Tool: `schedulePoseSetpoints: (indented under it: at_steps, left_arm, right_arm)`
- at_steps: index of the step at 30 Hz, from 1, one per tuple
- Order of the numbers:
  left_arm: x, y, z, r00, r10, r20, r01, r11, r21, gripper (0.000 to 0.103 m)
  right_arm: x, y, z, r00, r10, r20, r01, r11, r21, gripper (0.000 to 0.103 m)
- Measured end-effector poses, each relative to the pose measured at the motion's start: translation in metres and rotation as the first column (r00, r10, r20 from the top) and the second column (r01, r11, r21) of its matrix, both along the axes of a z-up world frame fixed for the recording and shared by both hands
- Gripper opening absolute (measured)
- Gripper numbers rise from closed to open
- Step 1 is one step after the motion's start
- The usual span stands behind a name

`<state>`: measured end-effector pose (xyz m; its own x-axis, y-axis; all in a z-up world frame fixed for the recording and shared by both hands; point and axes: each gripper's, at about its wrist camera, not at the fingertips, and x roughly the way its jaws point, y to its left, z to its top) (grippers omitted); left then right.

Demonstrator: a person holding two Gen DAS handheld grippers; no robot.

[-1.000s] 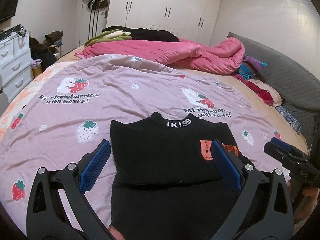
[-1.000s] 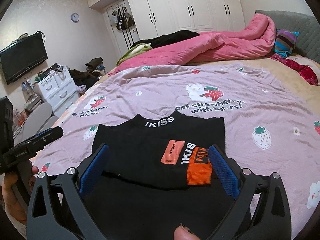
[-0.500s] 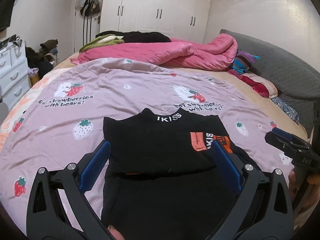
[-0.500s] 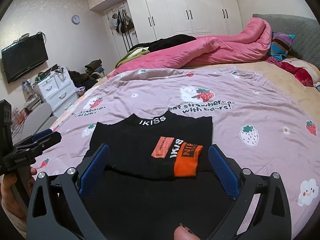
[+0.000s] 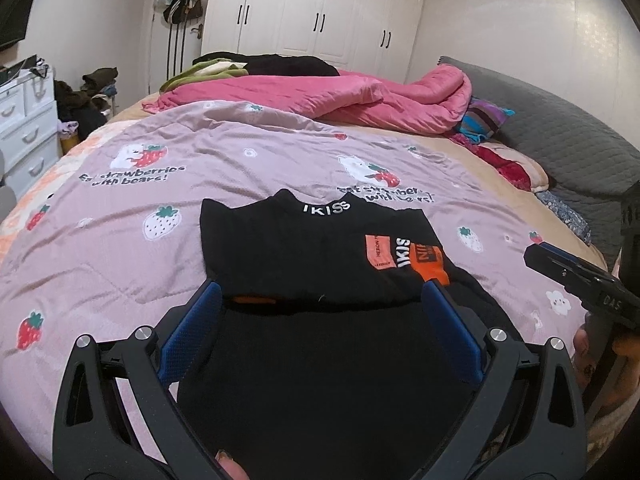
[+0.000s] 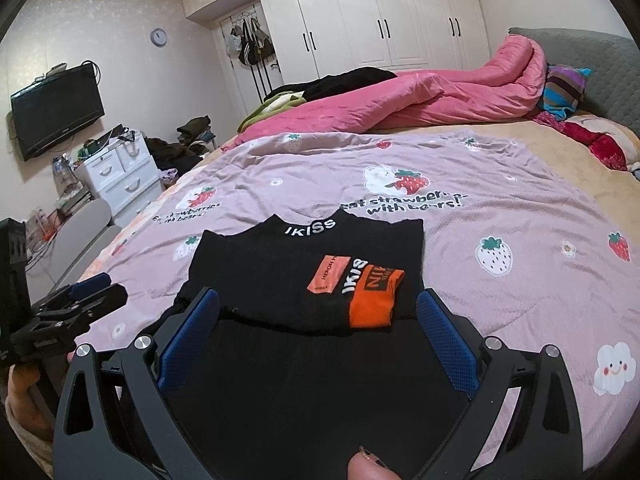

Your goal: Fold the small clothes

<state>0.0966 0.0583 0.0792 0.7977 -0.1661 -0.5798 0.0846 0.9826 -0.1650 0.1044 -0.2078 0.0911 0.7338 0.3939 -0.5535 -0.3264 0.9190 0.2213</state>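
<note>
Pulling back vs 1 s ago, both grippers (image 5: 320,320) (image 6: 318,322) spread, black top (image 5: 312,248) folded

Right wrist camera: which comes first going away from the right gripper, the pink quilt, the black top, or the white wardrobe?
From the right gripper:
1. Black top, just ahead between its open fingers.
2. Pink quilt, bunched across the bed's far side.
3. White wardrobe, against the back wall.

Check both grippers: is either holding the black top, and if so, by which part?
Nothing held. The left gripper and right gripper are both open, jaws wide apart above the black top, which lies partly folded on the bedspread.
</note>
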Motion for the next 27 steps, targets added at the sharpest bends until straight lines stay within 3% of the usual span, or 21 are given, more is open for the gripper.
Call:
schedulePoseSetpoints:
  at_steps: [10,27]
  left_arm:
    - [-0.017,0.004,-0.008,0.999,0.034,-0.026,-0.035,0.999,-0.008,0.094]
    - [-0.042,0.018,-0.031,0.991,0.093,-0.097,-0.089,0.995,0.04,0.094]
  right_arm:
    - [-0.015,-0.012,-0.005,1.0,0.001,-0.015,-0.001,1.0,-0.02,0.098]
    - [-0.029,-0.04,-0.025,0.996,-0.038,-0.078,0.034,0.998,-0.053,0.098]
